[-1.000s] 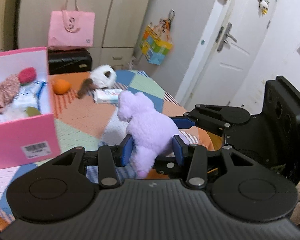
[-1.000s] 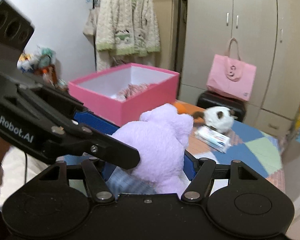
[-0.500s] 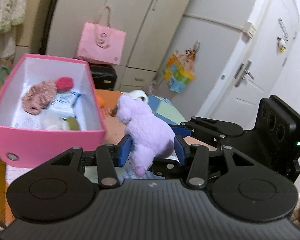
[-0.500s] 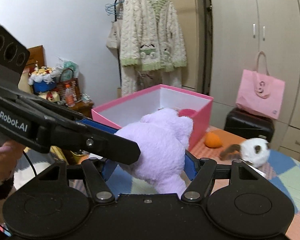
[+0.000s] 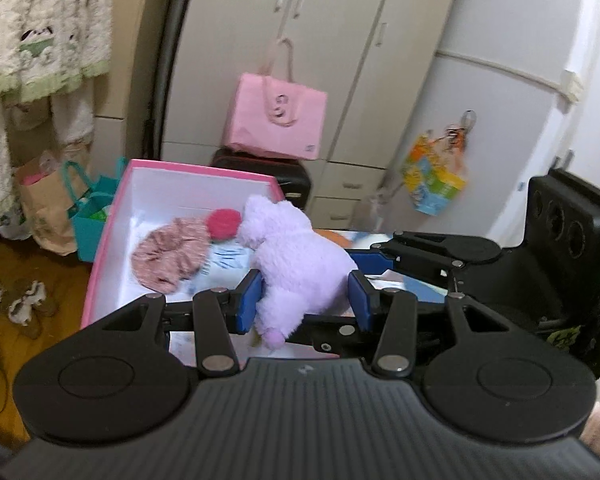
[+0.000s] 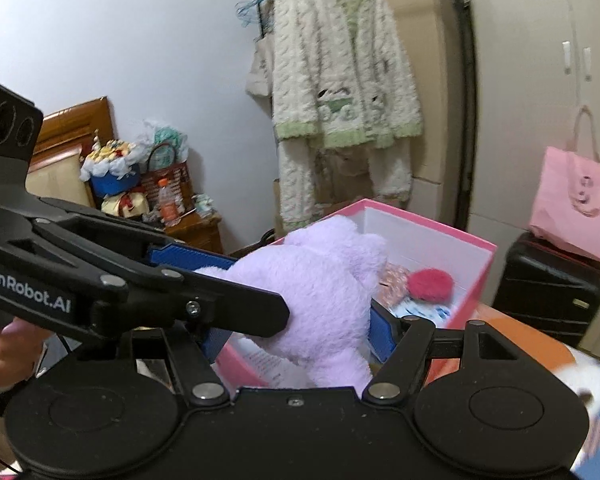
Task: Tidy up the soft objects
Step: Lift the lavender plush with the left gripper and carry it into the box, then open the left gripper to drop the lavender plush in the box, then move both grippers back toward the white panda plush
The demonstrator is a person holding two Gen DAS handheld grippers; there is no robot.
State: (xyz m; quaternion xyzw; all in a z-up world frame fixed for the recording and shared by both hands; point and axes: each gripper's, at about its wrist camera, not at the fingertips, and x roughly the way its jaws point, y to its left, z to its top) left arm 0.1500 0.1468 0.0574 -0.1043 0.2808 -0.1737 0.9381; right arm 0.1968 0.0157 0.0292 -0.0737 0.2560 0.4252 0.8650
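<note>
Our left gripper and right gripper cross at an angle, jaws of both pressed into one purple plush.

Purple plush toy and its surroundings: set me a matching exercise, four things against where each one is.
Things:
1. purple plush toy
2. red pom-pom
3. pink tote bag
4. fluffy cream jacket

Places:
A. hanging on a rack by the wall
B. inside the pink box
C. on top of the black suitcase
D. squeezed between both grippers' blue pads, over the box

Pairs: 1-D, 2-B, 3-C, 4-A. Left gripper and right gripper both clamp the toy.
</note>
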